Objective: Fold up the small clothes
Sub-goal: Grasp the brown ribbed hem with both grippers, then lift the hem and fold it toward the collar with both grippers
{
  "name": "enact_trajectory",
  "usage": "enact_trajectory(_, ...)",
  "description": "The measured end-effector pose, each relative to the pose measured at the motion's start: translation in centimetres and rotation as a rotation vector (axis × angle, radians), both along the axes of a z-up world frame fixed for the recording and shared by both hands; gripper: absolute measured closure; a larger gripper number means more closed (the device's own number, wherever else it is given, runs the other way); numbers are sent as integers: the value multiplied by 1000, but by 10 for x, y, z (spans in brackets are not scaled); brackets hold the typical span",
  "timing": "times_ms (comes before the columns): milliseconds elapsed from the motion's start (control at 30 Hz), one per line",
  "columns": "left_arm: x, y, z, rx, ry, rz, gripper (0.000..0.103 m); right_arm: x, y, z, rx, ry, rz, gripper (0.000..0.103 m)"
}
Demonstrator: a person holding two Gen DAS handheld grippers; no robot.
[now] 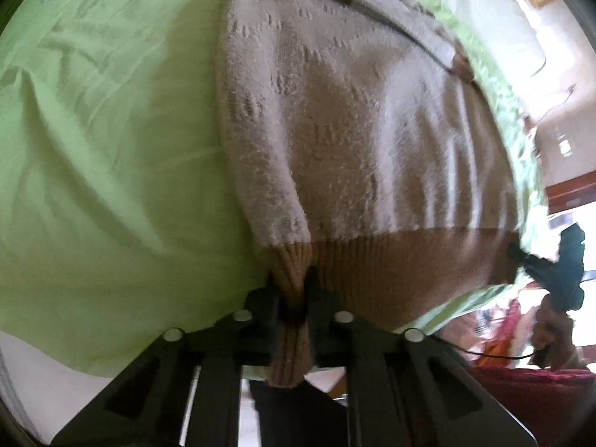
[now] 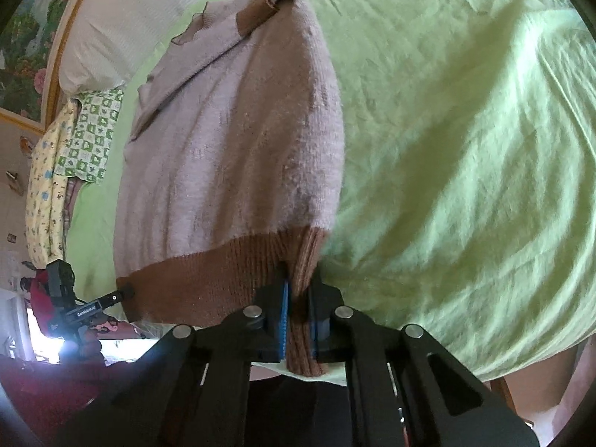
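A small pale pink knit sweater with a brown ribbed hem lies flat on a green bedsheet, neck end away from me. My left gripper is shut on the hem's left corner, brown rib squeezed between its jaws. In the right wrist view the same sweater shows, and my right gripper is shut on the hem's right corner, rib pinched against its blue pads. Each gripper appears in the other's view: the right gripper and the left gripper sit at opposite hem corners. A folded-in sleeve cuff lies near the collar.
The green sheet stretches wide to the right of the sweater. A white pillow and patterned cloths lie at the bed's head on the left. The bed's near edge runs just under both grippers. A hand holds the right gripper.
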State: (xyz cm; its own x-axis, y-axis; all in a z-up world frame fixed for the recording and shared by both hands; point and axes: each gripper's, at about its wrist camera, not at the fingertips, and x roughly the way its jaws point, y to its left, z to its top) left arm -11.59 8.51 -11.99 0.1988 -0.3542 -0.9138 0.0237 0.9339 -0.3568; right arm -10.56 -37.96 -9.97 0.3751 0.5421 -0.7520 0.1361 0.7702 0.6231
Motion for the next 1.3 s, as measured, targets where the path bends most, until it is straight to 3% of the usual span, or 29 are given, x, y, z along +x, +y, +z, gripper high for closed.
enact_trajectory(300, -1, 7, 29, -136, -89, -1, 96, -1, -16, 19, 134, -71, 28, 95)
enact_trajectory(467, 20, 20, 52, -201, -151, 44, 96, 12, -18, 42, 199, -148, 8, 95)
enact_trajectory(633, 50, 18, 81, -214, -239, 48, 96, 37, -21, 67, 231, -233, -29, 95)
enact_trajectory(933, 128, 21, 112, -228, -363, 137, 96, 118, -32, 105, 236, -367, -73, 96)
enact_trajectory(1300, 243, 9, 124, -187, -435, 201, 96, 231, -36, 118, 216, -402, -152, 96)
